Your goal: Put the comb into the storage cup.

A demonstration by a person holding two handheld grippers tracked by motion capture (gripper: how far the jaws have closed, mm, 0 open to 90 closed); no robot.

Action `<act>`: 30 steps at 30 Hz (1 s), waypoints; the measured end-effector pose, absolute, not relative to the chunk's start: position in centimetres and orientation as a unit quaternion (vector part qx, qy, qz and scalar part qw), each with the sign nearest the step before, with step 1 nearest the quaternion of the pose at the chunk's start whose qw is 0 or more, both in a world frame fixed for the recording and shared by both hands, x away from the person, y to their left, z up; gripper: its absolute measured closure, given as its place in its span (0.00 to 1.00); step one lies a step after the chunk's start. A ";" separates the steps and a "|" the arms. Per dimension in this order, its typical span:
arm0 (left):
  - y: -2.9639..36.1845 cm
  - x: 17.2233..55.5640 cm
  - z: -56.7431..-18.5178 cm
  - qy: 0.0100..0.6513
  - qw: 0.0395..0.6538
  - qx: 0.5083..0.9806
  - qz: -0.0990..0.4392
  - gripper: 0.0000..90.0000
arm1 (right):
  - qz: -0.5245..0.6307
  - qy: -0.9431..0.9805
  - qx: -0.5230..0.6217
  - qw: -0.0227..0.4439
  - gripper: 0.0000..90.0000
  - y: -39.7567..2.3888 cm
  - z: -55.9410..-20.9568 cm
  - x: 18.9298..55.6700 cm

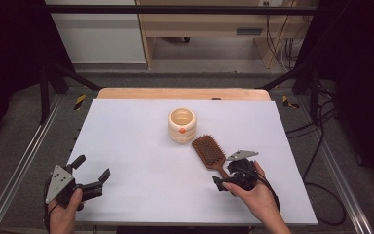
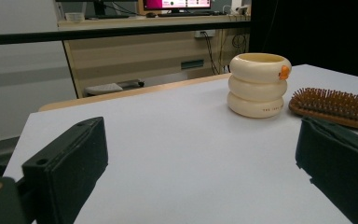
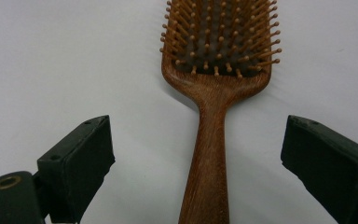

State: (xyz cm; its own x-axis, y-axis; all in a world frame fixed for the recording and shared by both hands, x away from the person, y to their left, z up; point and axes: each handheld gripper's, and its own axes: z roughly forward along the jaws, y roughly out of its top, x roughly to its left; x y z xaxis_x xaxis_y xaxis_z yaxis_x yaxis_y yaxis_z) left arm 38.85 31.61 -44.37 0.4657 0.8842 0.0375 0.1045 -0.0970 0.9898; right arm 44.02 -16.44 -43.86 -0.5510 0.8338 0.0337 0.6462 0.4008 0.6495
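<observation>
A wooden hairbrush (image 1: 209, 151) lies bristles up on the white table, right of centre, its handle pointing toward the person. My right gripper (image 1: 222, 178) is open over the handle end; in the right gripper view the brush handle (image 3: 209, 154) runs between the two spread jaws without touching them. Just behind the brush stands a cream ringed cup (image 1: 181, 125) with a small orange knob; the same cup (image 2: 259, 84) appears upright beside the brush (image 2: 336, 107) in the left gripper view. My left gripper (image 1: 93, 171) is open near the table's front left corner, holding nothing.
The white table top (image 1: 136, 161) rests on a wooden board whose far edge shows. Metal rails run along both sides, cables lie on the floor at the right, and a wooden desk stands beyond the table.
</observation>
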 end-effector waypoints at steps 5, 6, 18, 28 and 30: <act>31.5 38.8 -44.4 0.376 0.553 0.655 0.352 0.03 | 0.286 0.835 0.449 0.142 0.11 -15.9 -44.2 44.7; 31.5 38.8 -44.4 0.376 0.553 0.655 0.352 0.03 | 0.283 0.835 0.450 0.140 0.11 -15.8 -44.3 44.8; 31.3 38.9 -44.4 0.374 0.551 0.659 0.350 0.03 | 0.279 0.834 0.460 0.119 0.07 -15.7 -44.3 46.0; 31.3 38.9 -44.4 0.374 0.551 0.658 0.351 0.03 | 0.269 0.834 0.468 0.111 0.07 -15.5 -44.7 46.9; 31.3 38.9 -44.4 0.373 0.551 0.659 0.350 0.03 | 0.268 0.835 0.467 0.111 0.07 -15.5 -44.8 47.1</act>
